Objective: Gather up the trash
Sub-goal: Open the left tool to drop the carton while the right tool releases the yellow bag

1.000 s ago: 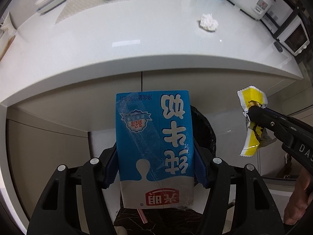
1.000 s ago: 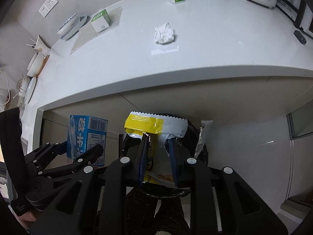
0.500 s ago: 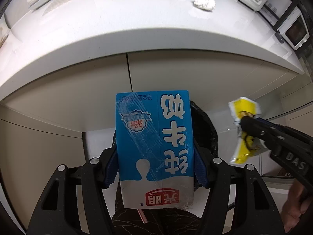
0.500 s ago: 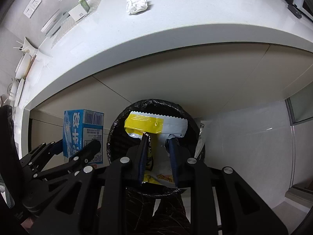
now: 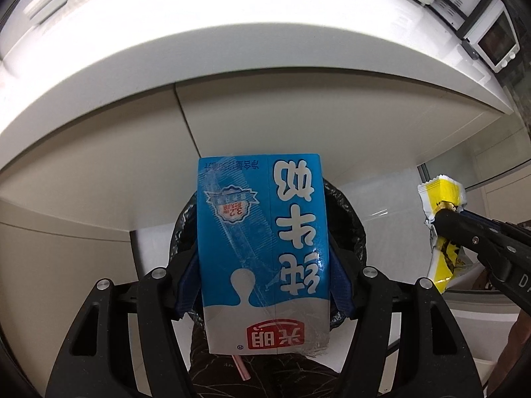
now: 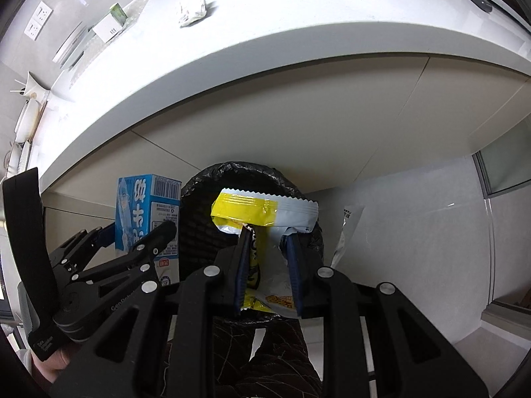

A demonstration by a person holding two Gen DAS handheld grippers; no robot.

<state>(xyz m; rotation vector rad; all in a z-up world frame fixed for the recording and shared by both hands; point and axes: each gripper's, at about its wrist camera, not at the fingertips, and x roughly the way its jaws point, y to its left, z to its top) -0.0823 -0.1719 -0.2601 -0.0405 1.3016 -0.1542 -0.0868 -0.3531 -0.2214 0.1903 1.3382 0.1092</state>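
Note:
A blue and white milk carton [image 5: 262, 248] stands upside down between the blue pads of my left gripper [image 5: 262, 245], whose jaws are opening; the pads still touch its sides. It hangs above a bin lined with a black bag [image 5: 351, 219]. My right gripper [image 6: 267, 232] is shut on a yellow and white snack wrapper [image 6: 262, 207], right over the bin's mouth [image 6: 205, 219]. The right wrist view shows the carton [image 6: 146, 212] and left gripper [image 6: 139, 229] at the bin's left. On the counter lies a crumpled white paper [image 6: 192, 8].
The white counter [image 6: 298, 33] overhangs beige cabinet fronts just behind the bin. A white box [image 6: 111, 25] and plates sit at its far left, a microwave [image 5: 494, 39] at its right end. A clear plastic bag [image 6: 348, 229] hangs right of the bin. The person's dark trouser leg [image 6: 265, 358] is below.
Both grippers have sunk toward the bin, so the counter edge has risen in both views. The wrapper now hangs over the bin's mouth. The carton keeps its place between the left pads.

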